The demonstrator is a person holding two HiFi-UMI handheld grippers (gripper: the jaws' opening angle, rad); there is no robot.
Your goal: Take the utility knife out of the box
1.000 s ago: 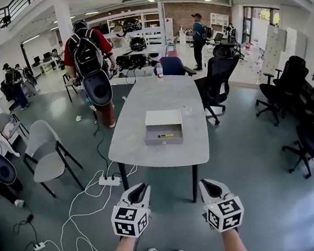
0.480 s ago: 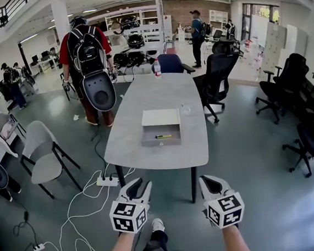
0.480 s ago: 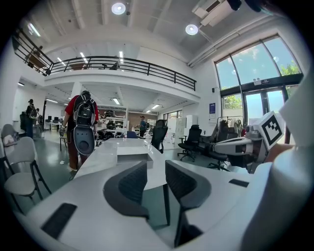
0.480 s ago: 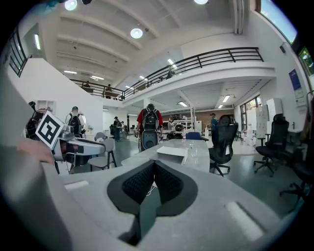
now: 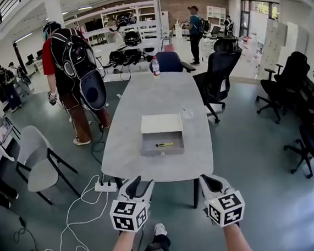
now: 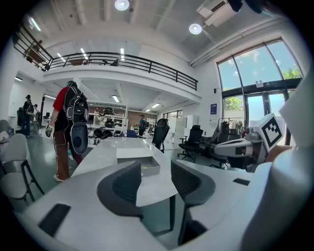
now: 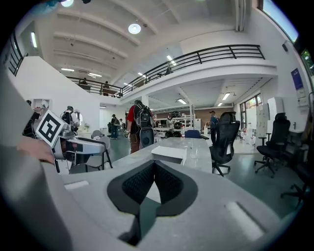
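A shallow grey box [image 5: 161, 136] with a white flap lies on the grey table [image 5: 127, 152], and a yellow-and-black utility knife [image 5: 164, 144] rests inside it near the front wall. Both grippers hover in the air short of the table's near edge, well apart from the box. My left gripper [image 5: 136, 186] has its jaws opening, with nothing between them; in its own view the left gripper [image 6: 156, 166] points at the box [image 6: 139, 159]. My right gripper [image 5: 208, 181] is shut and empty; the right gripper view shows the right gripper [image 7: 154, 164] and, beyond it, the box [image 7: 169, 153].
A person with a backpack [image 5: 74, 64] stands left of the table. A bottle [image 5: 154, 67] and a glass [image 5: 187, 114] stand farther along the table. A grey chair [image 5: 36, 158] is at the left, black office chairs [image 5: 218, 72] at the right. A power strip [image 5: 105, 186] and cables lie near the table leg.
Both grippers have come closer to the table's near edge. The left jaws have gone from shut to apart. The person with the backpack has stepped to the left.
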